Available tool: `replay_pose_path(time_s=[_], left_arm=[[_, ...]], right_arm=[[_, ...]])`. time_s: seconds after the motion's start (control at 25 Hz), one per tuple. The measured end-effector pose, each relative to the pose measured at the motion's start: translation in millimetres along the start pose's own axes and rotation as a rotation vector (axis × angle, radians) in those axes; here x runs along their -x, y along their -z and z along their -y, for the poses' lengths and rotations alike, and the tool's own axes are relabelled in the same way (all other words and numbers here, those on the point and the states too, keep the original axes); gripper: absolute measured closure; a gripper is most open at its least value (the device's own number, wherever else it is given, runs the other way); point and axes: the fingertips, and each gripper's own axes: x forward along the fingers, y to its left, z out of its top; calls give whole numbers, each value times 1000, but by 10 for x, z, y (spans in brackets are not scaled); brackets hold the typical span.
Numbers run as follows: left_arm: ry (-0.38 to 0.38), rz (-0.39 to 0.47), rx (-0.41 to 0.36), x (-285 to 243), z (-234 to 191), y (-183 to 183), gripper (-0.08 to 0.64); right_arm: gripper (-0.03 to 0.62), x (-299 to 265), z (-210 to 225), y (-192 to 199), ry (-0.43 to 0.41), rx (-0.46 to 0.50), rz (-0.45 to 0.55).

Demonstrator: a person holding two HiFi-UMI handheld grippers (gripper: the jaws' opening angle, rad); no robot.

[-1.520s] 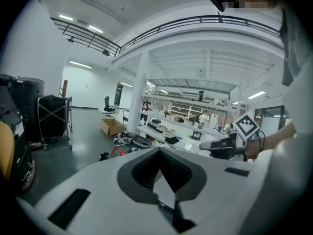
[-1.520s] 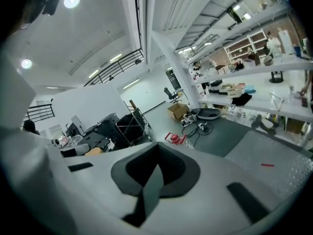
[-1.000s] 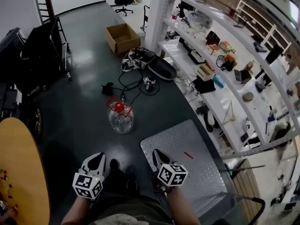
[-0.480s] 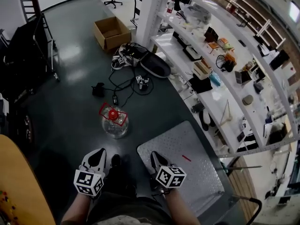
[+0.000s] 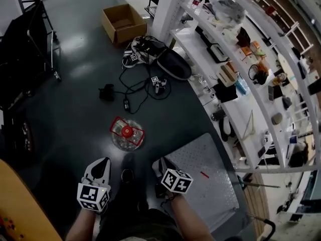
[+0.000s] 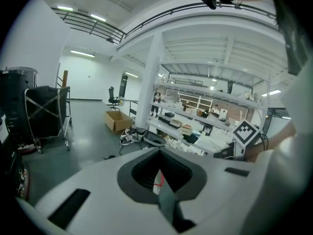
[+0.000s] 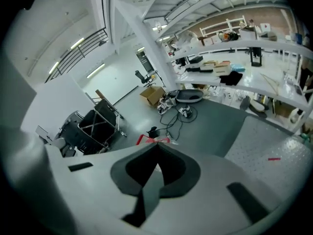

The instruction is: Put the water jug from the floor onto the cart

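Low in the head view, left hand-held gripper (image 5: 102, 162) and right hand-held gripper (image 5: 161, 162): jaws pressed together on each, gripping nothing. Just above and between the two, on the dark floor (image 5: 75, 114), the water jug (image 5: 127, 133). Upright, long axis vertical, red cap toward the camera, red handle frame around the neck. Touching neither; about midway, perhaps a shade nearer the left one. Nothing in the gap but what looks like a dark shoe (image 5: 128, 175) below the jug. Lower right of centre, beside the right hand-held gripper, the cart (image 5: 210, 185), its studded deck bare and close to the jug. Farther up, tangled cables (image 5: 143, 87), a cardboard box (image 5: 122, 19), white shelving (image 5: 215, 59) along the right. Probably calls for opening the jaws before any grasp.
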Motion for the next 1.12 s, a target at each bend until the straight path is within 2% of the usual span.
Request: replay_pose_path(time_s=[0.28,0.52,0.84,1.12], left_arm=[[14,-64,10,-512,-396,221,555],[26,-118,48,-924,-567,528,555],[36,-176,76,-1287,-689,936,555],[45,-206,74,-1356,-816,1033,555]], right_arm=[[600,-914,-82,166,0,31,-92],[578,-1559,-27,399,39,82,-178],[504,-2176,140,582,70,25,-238],[486,-2565,259,711,127,-26,-274]])
